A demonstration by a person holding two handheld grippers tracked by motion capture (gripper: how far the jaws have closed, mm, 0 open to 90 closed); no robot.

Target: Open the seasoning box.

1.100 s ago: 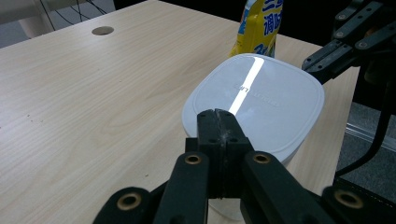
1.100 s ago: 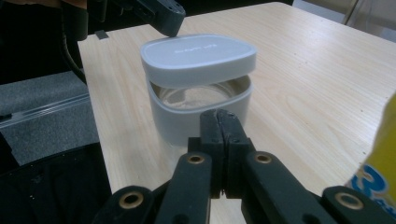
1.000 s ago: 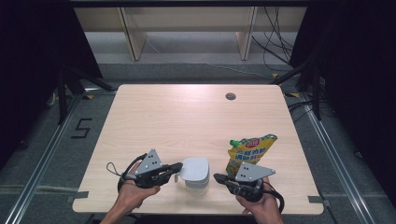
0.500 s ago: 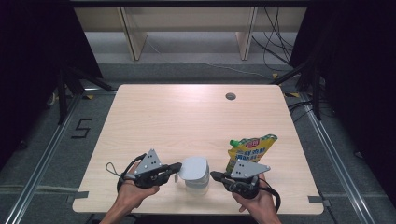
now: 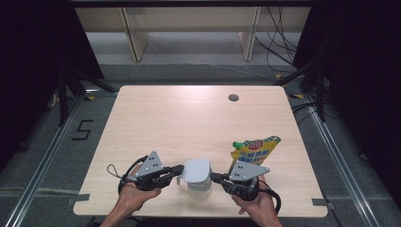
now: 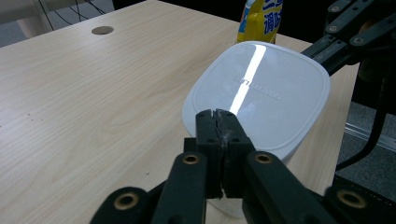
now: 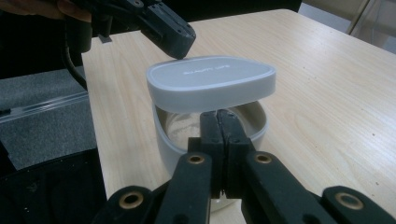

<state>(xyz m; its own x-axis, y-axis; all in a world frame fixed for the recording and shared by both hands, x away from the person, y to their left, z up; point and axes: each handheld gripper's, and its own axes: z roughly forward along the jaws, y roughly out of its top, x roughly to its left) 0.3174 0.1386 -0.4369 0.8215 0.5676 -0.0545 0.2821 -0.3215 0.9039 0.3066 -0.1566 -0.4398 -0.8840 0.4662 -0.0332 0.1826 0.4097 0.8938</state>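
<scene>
Lid (image 5: 196, 170) now lifted, tilted over container (image 7: 210, 135); both grippers' jaws together, tips against it.

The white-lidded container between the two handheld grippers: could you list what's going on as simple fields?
container: clear tub, near front edge of wooden table
lid: white, raised off the tub rim in the right gripper view
left gripper: jaws shut, tips at the lid's edge
right gripper: jaws shut, tips at the tub's rim
nearby: yellow refill pouch, lying flat
</scene>
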